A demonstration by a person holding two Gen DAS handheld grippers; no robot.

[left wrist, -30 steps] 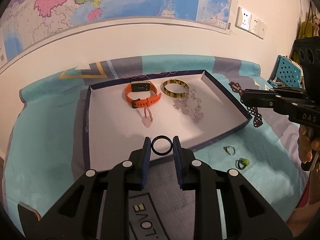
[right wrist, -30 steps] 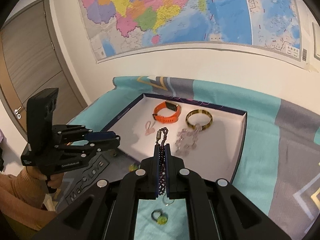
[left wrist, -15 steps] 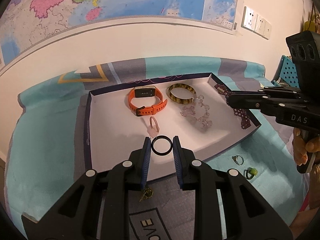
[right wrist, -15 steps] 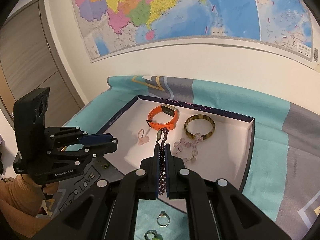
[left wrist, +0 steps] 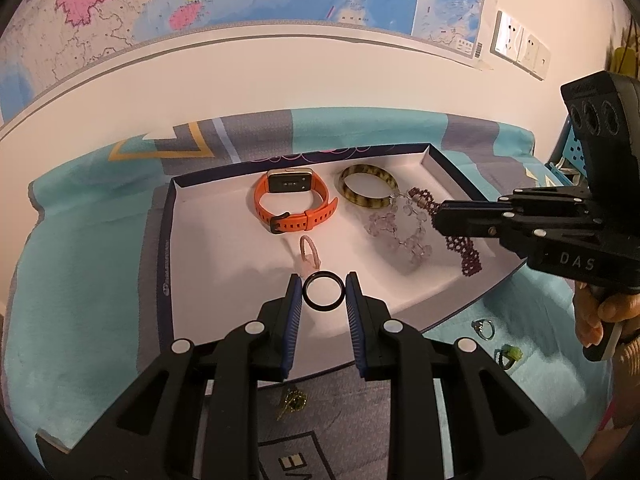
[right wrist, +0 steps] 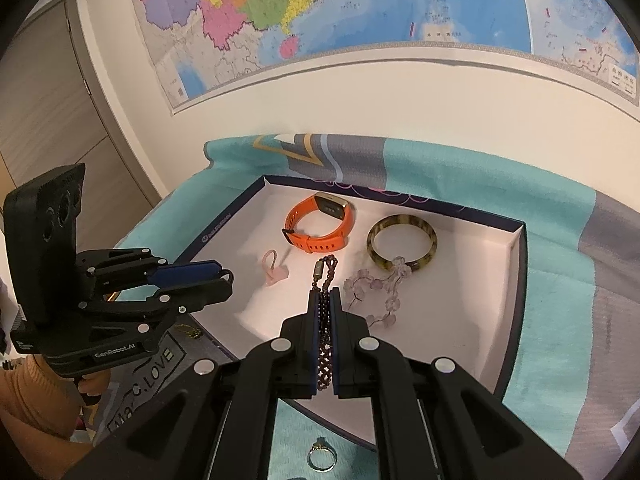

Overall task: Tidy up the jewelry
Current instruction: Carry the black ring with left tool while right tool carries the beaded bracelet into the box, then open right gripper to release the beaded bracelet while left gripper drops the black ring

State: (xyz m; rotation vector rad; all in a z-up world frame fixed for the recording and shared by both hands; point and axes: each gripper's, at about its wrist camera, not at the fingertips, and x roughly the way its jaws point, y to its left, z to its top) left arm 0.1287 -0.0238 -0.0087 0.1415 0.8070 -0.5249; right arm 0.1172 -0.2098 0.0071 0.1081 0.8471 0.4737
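So my left gripper (left wrist: 323, 297) is clamped on a black ring (left wrist: 323, 297), holding it over the near part of the white tray (left wrist: 208, 280), just this side of the little pink ring (left wrist: 309, 256). My right gripper (right wrist: 325, 312) is pinched tight on a dark purple beaded bracelet (right wrist: 325, 276), which dangles over the tray's right side, next to the clear bead bracelet (left wrist: 396, 232). Already lying in the tray toward the far edge: an orange smartwatch (left wrist: 294, 204) and, to its right, a tortoiseshell bangle (left wrist: 368, 186). Out on the teal cloth (left wrist: 80, 280), near right of the tray, sit a silver ring (left wrist: 482, 328) and a green-stone ring (left wrist: 508, 354).
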